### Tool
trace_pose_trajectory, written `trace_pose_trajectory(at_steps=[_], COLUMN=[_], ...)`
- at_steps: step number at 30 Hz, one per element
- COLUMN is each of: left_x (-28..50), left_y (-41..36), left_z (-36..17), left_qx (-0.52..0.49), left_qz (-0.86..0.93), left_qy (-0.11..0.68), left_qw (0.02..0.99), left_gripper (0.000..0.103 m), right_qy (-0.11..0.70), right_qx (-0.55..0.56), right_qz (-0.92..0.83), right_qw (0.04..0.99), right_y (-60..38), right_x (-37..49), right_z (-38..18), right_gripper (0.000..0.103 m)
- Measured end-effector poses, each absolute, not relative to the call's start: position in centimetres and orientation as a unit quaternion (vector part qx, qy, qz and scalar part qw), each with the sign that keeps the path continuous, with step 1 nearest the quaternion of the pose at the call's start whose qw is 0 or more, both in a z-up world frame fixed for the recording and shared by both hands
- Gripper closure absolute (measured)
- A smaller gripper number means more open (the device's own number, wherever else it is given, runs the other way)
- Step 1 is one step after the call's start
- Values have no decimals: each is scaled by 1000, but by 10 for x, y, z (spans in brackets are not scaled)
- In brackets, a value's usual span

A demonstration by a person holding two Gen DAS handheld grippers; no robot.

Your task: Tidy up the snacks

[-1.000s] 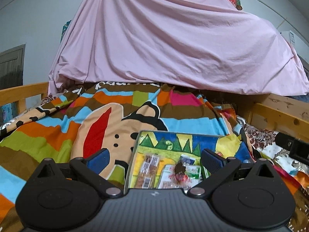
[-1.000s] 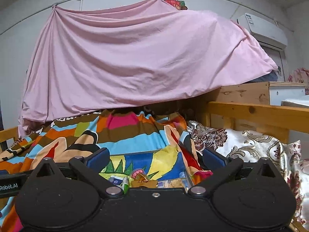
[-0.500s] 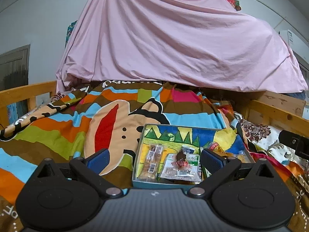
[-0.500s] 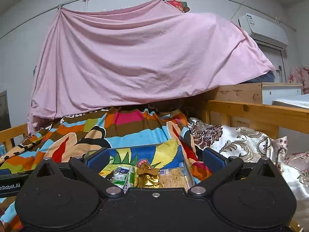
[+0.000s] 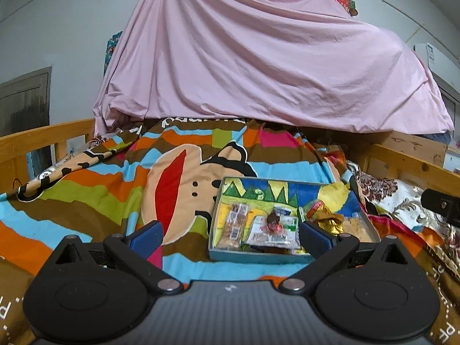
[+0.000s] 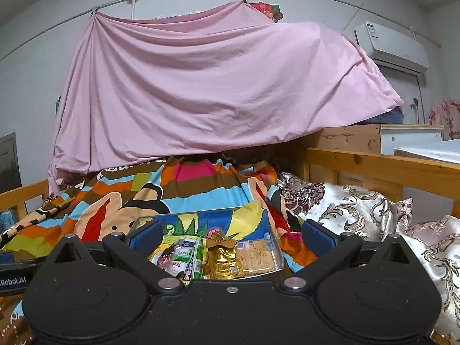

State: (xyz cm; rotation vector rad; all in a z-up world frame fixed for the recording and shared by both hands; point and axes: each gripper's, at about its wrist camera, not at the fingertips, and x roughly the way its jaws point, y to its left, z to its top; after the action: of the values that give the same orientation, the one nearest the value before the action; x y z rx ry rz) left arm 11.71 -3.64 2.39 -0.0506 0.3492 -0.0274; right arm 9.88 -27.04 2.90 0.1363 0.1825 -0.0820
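Note:
A shallow box (image 5: 258, 256) with a colourful printed bottom lies on the striped blanket and holds several snacks. In the left wrist view I see a nut bar (image 5: 234, 227), a green and white packet (image 5: 271, 230), a gold wrapper (image 5: 327, 220) and a cracker pack (image 5: 355, 227). My left gripper (image 5: 231, 237) hangs open just short of the box, nothing between its fingers. The right wrist view shows the same box (image 6: 276, 247) close up, with the green packet (image 6: 187, 254), gold wrapper (image 6: 222, 256) and crackers (image 6: 256, 256). My right gripper (image 6: 230, 234) is open over its near edge and empty.
The striped cartoon blanket (image 5: 120, 189) covers the bed. A pink sheet (image 5: 258, 66) drapes over the far end. Wooden rails (image 5: 43, 138) (image 6: 388, 166) run along both sides. A floral satin cushion (image 6: 359, 210) lies right of the box. The other gripper's body (image 5: 442, 205) shows at the right edge.
Both grippers have drawn back from the box and risen, so more of the box and its snacks shows. Both stay open and empty.

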Motion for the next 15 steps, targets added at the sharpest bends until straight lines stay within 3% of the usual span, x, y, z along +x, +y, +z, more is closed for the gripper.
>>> trace_pose_trajectory(at_steps=[15], left_x=[87], left_y=[-28], left_z=[23], left_qx=[-15], left_qz=[-23], left_qy=[186], left_qw=[982], left_gripper=[0], right_qy=[113], right_qx=[64], right_qz=[-36], right_qw=[991], right_y=[-268], right_x=[64], right_z=[27], right_gripper=[1])
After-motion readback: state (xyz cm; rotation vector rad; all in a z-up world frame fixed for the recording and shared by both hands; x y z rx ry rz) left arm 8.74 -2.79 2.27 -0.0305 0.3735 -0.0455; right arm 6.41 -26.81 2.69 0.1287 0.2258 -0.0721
